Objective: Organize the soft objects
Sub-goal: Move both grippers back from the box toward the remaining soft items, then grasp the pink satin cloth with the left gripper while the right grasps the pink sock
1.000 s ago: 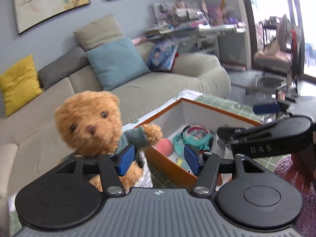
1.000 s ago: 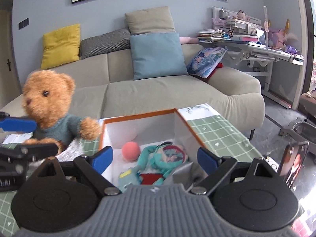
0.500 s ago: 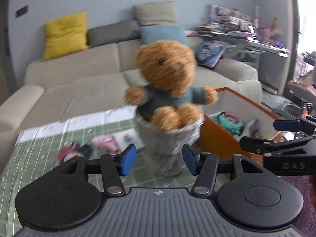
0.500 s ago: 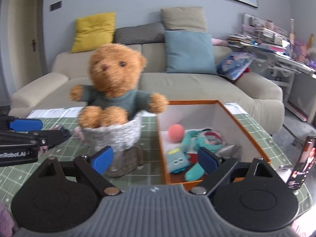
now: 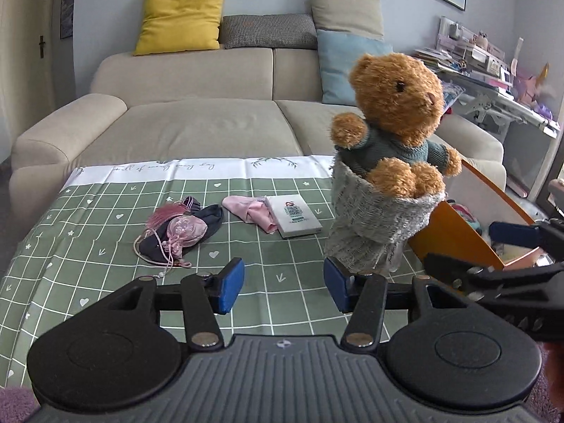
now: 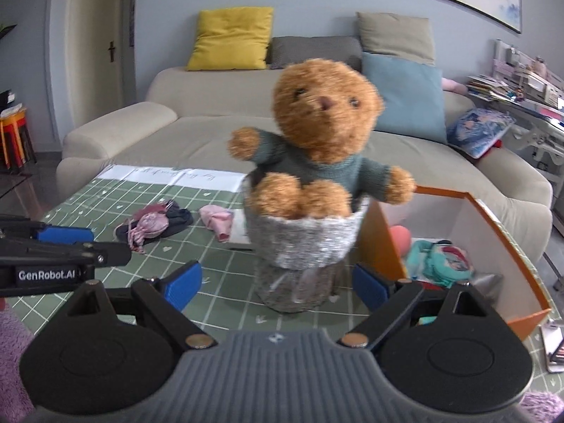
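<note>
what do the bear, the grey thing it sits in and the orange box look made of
Teddy bear: plush, fuzzy brown pile, with a ribbed green knit sweater.
Grey holder: looks like soft fleecy or knitted fabric with a faint sparkle; its rim slumps and the lower part looks shinier, maybe a clear liner.
Orange box: probably cardboard or thin board, with flat stiff walls, matte orange outside and white inside.

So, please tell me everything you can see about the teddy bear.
The teddy bear is a plush toy with fuzzy golden-brown fur, dark bead eyes and a small pinkish nose. It wears a knitted grey-green sweater. It sits upright, arms spread, feet poking out over the rim, inside a fuzzy grey knitted holder that stands on the green checked tablecloth, right beside the orange-walled box. Neither claw touches it.
</note>
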{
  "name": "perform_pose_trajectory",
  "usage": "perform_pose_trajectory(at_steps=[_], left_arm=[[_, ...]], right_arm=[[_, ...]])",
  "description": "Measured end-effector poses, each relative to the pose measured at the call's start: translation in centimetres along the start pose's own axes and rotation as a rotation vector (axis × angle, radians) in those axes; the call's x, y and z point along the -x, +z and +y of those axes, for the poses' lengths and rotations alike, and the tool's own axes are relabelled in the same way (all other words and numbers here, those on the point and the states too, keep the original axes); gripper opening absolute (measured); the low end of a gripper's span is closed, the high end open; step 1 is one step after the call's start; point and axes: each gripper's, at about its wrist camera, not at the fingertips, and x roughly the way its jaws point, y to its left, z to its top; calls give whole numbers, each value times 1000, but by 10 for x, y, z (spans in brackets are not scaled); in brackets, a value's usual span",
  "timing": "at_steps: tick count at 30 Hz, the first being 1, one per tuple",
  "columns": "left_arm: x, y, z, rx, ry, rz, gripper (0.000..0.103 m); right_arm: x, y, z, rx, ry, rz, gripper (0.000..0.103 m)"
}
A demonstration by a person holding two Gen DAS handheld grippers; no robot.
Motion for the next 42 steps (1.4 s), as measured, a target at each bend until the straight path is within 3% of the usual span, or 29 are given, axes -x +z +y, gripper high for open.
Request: perform_pose_trajectory(at_steps=[3, 18, 22, 25, 32, 37, 42], left_arm=[[-2, 0, 8, 23, -7, -9, 62], [-47, 10, 62, 124, 95, 27, 62], [-68, 22, 78, 98, 126, 29, 62], [-95, 31, 94, 80, 75, 59, 62], [-154, 34, 112, -4, 60, 75, 67], [-185, 24, 125, -2, 33, 77, 77], [-202, 20, 128, -64, 74, 62, 81]], right_arm=[[-10, 1, 13, 26, 10, 4, 90], [-79, 14, 67, 152, 115, 7, 68], [-110, 22, 73, 152, 129, 33, 60], [-135, 28, 81, 160, 139, 47, 60], [-204, 30, 98, 215, 112, 105, 48], [-242, 29, 103, 210, 93, 125, 47], [-267, 25, 108, 212, 76, 124, 47]])
